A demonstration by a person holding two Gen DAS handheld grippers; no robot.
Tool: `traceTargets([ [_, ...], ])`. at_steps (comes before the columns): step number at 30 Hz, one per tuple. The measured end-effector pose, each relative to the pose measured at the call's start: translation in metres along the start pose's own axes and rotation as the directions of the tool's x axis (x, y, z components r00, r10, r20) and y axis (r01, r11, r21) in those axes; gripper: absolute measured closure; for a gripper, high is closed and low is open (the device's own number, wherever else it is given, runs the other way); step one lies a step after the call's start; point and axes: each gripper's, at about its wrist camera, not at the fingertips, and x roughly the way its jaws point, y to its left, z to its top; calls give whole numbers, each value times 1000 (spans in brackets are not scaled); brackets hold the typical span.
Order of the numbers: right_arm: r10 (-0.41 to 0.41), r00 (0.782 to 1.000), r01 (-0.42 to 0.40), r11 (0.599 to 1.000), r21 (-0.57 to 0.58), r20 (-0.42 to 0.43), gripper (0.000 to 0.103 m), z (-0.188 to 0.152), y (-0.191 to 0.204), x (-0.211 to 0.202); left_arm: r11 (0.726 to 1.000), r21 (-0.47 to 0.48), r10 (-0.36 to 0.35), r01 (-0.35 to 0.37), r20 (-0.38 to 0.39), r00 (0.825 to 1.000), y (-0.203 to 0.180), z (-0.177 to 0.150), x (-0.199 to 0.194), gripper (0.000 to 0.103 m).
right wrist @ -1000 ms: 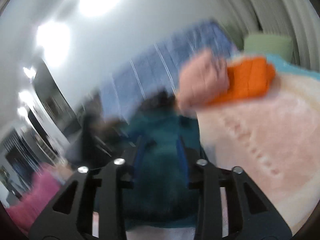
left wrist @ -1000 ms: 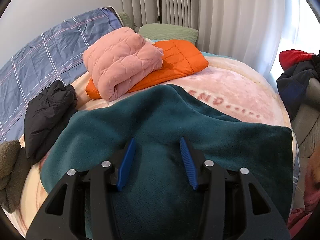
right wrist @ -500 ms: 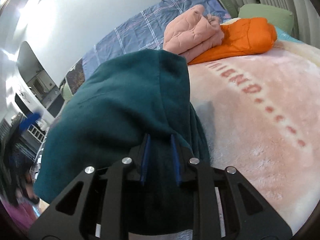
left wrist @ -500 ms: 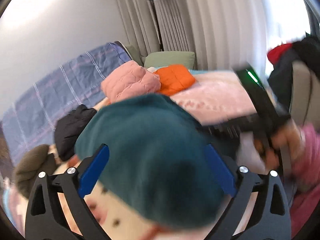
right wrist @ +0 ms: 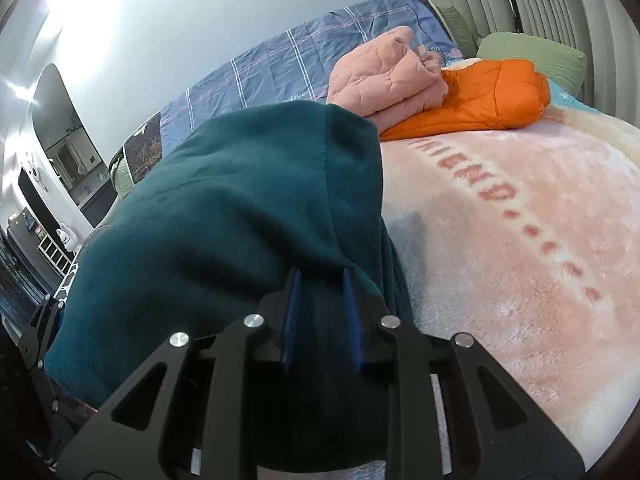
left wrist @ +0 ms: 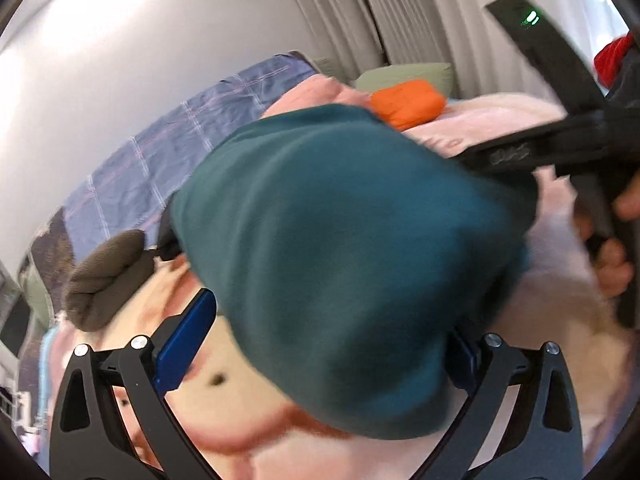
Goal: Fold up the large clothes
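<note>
The teal fleece garment [right wrist: 248, 216] hangs lifted over the near edge of the bed [right wrist: 520, 208], its long axis running left to right between the right gripper [right wrist: 320, 320], whose fingers pinch its right end, and the left gripper [left wrist: 324, 344], fingers spread wide around its left bulk.

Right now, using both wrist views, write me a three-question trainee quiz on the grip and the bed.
1. True or false: the right gripper is shut on the teal fleece garment.
2. Which folded jacket lies on top of the other? A) the pink quilted jacket B) the orange puffer jacket
3. Fill in: the left gripper has its fingers spread ____, with the teal fabric bulging between them.

Key: 1 true; 2 A; 3 wide. The pink plush blanket covers the bed under both jackets.
</note>
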Motion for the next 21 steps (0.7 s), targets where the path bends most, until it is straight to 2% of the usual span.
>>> traceTargets([
  [2, -27, 1000, 28, 999, -39, 16, 84, -4, 5, 1, 1000, 0, 26, -26, -44, 999, 16, -9, 0, 2],
  [4, -60, 998, 62, 994, -94, 24, 85, -10, 17, 5, 1000, -20, 21, -23, -87, 996, 37, -23, 0, 2],
  [7, -32, 999, 32, 995, -90, 10, 85, -12, 19, 7, 998, -57, 3, -8, -103, 995, 51, -40, 2, 2],
  [10, -14, 1000, 14, 996, -85, -7, 85, -11, 15, 6, 997, -82, -12, 5, -84, 996, 51, -43, 1, 2],
  [12, -17, 1000, 15, 995, -97, -17, 85, -10, 16, 4, 993, -104, -62, 52, -103, 993, 52, -39, 0, 4],
  [13, -24, 1000, 22, 994, -104, -18, 85, -9, 16, 3, 986, -134, -116, 101, -115, 987, 56, -37, -3, 12],
  [14, -27, 999, 25, 994, -106, -17, 85, -9, 16, 3, 968, -175, -204, 181, -122, 971, 59, -34, -8, 21],
  [15, -27, 1000, 25, 995, -101, -15, 85, -9, 16, 2, 944, -207, -283, 255, -115, 952, 62, -32, -18, 26],
  [16, -18, 1000, 17, 996, -84, -13, 85, -9, 12, 2, 929, -215, -329, 302, -103, 939, 62, -30, -26, 40],
  [17, -4, 1000, 3, 998, -64, -12, 85, -9, 9, 1, 906, -214, -389, 365, -79, 918, 66, -26, -42, 52],
  [18, 6, 1000, -7, 999, -51, -12, 85, -9, 7, 2, 900, -206, -404, 385, -55, 913, 70, -20, -57, 55],
  [19, 18, 1000, -18, 999, -40, -11, 85, -9, 7, 1, 897, -198, -408, 394, -32, 912, 74, -14, -67, 64],
  [21, 7, 1000, -7, 999, -49, -7, 84, -9, 10, 1, 907, -171, -383, 384, 44, 923, 88, 11, -89, 67],
])
